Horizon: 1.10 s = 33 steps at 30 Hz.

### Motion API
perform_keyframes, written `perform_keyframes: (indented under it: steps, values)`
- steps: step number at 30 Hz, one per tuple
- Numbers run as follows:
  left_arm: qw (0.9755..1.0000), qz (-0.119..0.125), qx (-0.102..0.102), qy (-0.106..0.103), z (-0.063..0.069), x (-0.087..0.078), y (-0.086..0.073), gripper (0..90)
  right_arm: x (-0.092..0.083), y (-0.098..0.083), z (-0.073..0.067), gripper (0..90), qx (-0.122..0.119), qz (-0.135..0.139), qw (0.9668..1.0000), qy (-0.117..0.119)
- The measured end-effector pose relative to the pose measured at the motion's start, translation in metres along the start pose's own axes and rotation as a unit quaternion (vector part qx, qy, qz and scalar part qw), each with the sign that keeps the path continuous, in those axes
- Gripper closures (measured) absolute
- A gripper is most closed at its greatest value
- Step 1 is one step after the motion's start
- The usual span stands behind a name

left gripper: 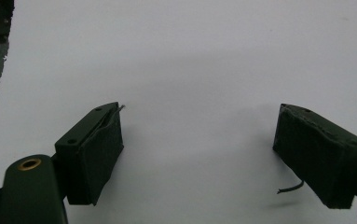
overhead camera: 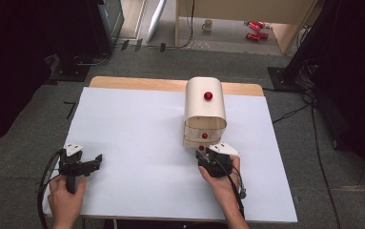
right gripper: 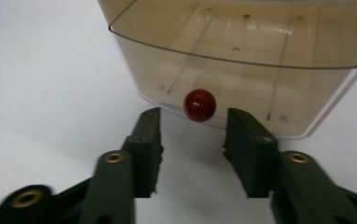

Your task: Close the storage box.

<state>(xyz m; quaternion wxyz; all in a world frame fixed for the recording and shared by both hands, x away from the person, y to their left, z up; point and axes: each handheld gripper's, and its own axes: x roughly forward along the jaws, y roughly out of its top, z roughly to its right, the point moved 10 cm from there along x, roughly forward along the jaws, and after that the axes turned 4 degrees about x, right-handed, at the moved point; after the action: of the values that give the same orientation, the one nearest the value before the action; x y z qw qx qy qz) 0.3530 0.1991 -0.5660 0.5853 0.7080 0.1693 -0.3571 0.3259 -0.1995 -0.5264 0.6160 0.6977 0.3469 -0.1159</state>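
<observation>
A cream cabinet (overhead camera: 205,112) with a rounded top stands right of the table's middle, with red knobs (overhead camera: 208,96) on its front. In the right gripper view its lowest drawer (right gripper: 241,56), clear and tinted, is pulled out and looks empty. The drawer's red ball knob (right gripper: 199,105) sits just beyond my right gripper (right gripper: 192,116), whose jaws stand apart on either side without touching it. From above, the right gripper (overhead camera: 203,151) is right at the cabinet's foot. My left gripper (overhead camera: 96,162) rests near the table's left front; its jaws (left gripper: 199,112) are wide open over bare white surface.
A white sheet (overhead camera: 137,143) covers the table, and a strip of wooden top (overhead camera: 137,83) shows at the far edge. Beyond the table, red cans (overhead camera: 254,29) and a mug (overhead camera: 207,25) lie on the floor. Dark equipment stands at both sides.
</observation>
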Motion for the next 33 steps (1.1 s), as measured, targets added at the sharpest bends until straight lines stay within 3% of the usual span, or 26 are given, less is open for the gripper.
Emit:
perform_keyframes:
  steps: [2,3,5,6,7,8,10,12,13,22,24,28,29,33]
  values:
    - [1.0,0.0,0.0,0.0,0.0,0.0,0.0,15.6,-0.001,-0.001,0.001,46.7,-0.001,-0.001,1.0,0.004]
    - [1.0,0.0,0.0,0.0,0.0,0.0,0.0,15.6,-0.004,-0.004,0.004,36.7,-0.004,-0.002,0.9999,0.009]
    - [1.0,0.0,0.0,0.0,0.0,0.0,0.0,15.6,-0.008,-0.007,0.009,26.3,-0.011,-0.003,0.9999,0.002]
    - [1.0,0.0,0.0,0.0,0.0,0.0,0.0,15.6,-0.008,-0.007,0.009,26.3,-0.011,-0.003,0.9999,0.002]
    - [1.0,0.0,0.001,0.0,0.0,0.0,0.0,15.6,-0.013,-0.01,0.016,16.5,-0.017,-0.005,0.9998,-0.011]
    - [1.0,0.0,0.001,0.0,0.0,0.0,0.0,15.6,-0.015,-0.012,0.019,13.4,-0.019,-0.009,0.9997,-0.013]
    - [1.0,0.0,0.001,0.0,0.0,0.0,0.0,15.6,-0.018,-0.014,0.022,10.6,-0.016,-0.013,0.9997,-0.013]
    - [1.0,0.0,0.001,0.0,0.0,0.0,0.0,15.6,-0.022,-0.017,0.029,0.1,-0.01,-0.019,0.9996,-0.017]
    - [1.0,0.0,0.001,0.0,0.0,0.0,0.0,15.6,-0.026,-0.021,0.037,0.0,-0.009,-0.028,0.9993,-0.025]
    - [1.0,0.0,0.001,0.001,0.0,0.0,0.0,15.6,-0.049,-0.028,0.069,0.0,0.002,-0.02,0.9989,-0.042]
    - [1.0,0.0,0.001,0.001,0.0,0.0,0.0,15.6,-0.056,-0.032,0.084,0.0,0.006,-0.021,0.9982,-0.056]
    - [1.0,0.0,0.001,0.001,0.0,0.0,0.0,15.6,-0.064,-0.041,0.101,0.0,0.013,-0.026,0.9972,-0.068]
    - [1.0,0.0,0.001,0.001,0.0,0.0,0.0,15.6,-0.064,-0.041,0.101,0.0,0.013,-0.026,0.9972,-0.068]
    - [1.0,0.0,0.001,0.001,0.0,0.0,0.0,15.6,-0.074,-0.06,0.129,0.0,0.023,-0.038,0.995,-0.09]
